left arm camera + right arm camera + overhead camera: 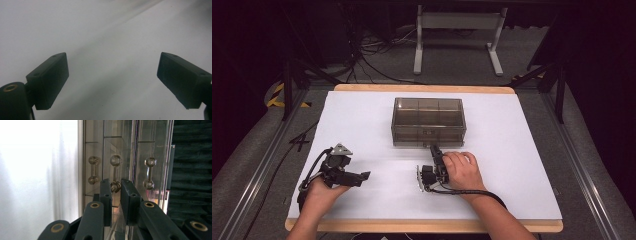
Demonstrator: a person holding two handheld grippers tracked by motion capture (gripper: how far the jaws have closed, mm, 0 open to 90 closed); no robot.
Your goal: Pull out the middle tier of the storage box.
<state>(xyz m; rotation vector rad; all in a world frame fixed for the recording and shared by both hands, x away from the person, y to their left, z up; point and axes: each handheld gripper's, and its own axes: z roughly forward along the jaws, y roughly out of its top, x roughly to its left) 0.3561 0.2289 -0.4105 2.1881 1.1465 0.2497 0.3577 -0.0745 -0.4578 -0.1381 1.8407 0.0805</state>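
Smoky transparent plastic drawer box (428,121) stood at the middle of the white-covered desk (522,165). Right tongs (116,185), turned on their side, were narrowed around the clear bar handle (115,173) of the box's lower drawer, pads beside it; actual grip unclear. Left tongs (112,75) gaped wide over bare desk, near left.

Glossy clear-plastic drawer box (428,121), matt white tabletop (522,165)

A white sheet covers the wood-edged table (362,107), brightly lit against a dark room. Grey carpet (452,62) lies beyond its far edge, where black cables (372,50) tangle beside a white metal stand (457,22). Yellow-black tape (277,97) marks the floor off the far left corner
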